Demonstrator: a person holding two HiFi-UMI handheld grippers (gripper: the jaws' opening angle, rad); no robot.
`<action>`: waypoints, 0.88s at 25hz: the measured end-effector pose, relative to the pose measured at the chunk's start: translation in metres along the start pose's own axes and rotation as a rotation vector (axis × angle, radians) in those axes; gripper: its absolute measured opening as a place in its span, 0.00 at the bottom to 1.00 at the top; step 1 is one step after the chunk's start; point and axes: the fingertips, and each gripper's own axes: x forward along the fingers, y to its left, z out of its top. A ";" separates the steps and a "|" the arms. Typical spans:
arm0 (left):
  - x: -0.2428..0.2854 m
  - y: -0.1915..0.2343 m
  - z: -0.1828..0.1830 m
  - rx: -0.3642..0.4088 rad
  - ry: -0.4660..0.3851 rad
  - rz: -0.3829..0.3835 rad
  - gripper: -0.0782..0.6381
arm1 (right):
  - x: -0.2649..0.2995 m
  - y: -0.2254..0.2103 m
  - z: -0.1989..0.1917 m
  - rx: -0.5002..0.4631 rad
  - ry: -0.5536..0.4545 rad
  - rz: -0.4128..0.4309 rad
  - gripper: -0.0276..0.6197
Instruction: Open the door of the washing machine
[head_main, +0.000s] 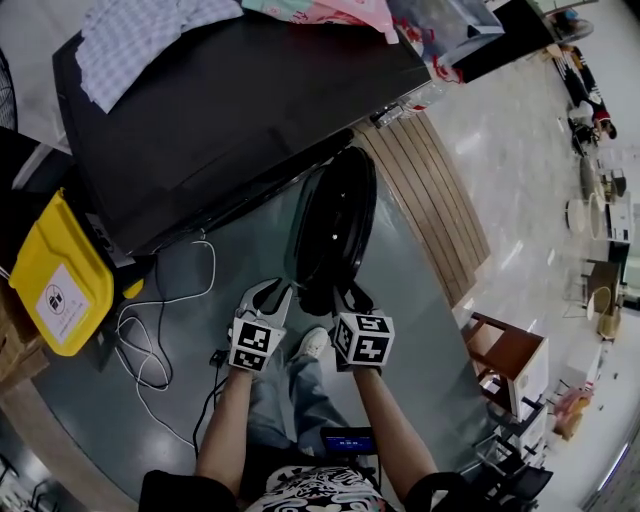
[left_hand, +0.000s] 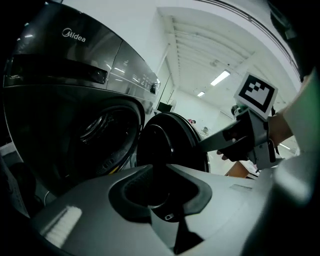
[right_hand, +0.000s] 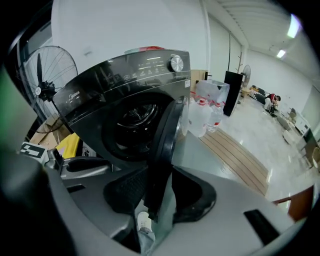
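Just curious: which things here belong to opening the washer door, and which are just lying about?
In the job: washing machine, its door, right gripper, jaws closing round the door's edge.
Lying about: yellow bin, white cable, checked cloth, water bottles, fan.

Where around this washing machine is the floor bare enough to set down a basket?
Bare grey floor lies between the open door and the wooden strip. Left of the person, white cable and the yellow bin crowd it.
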 end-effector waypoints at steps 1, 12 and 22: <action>0.001 0.001 0.001 -0.009 -0.007 0.004 0.22 | -0.002 -0.008 -0.002 0.008 0.003 -0.013 0.27; -0.001 0.016 0.006 -0.096 -0.051 0.022 0.22 | -0.022 -0.088 -0.015 0.038 -0.013 -0.182 0.25; 0.000 0.026 -0.004 -0.066 -0.024 0.036 0.22 | -0.032 -0.168 -0.012 0.119 -0.025 -0.342 0.26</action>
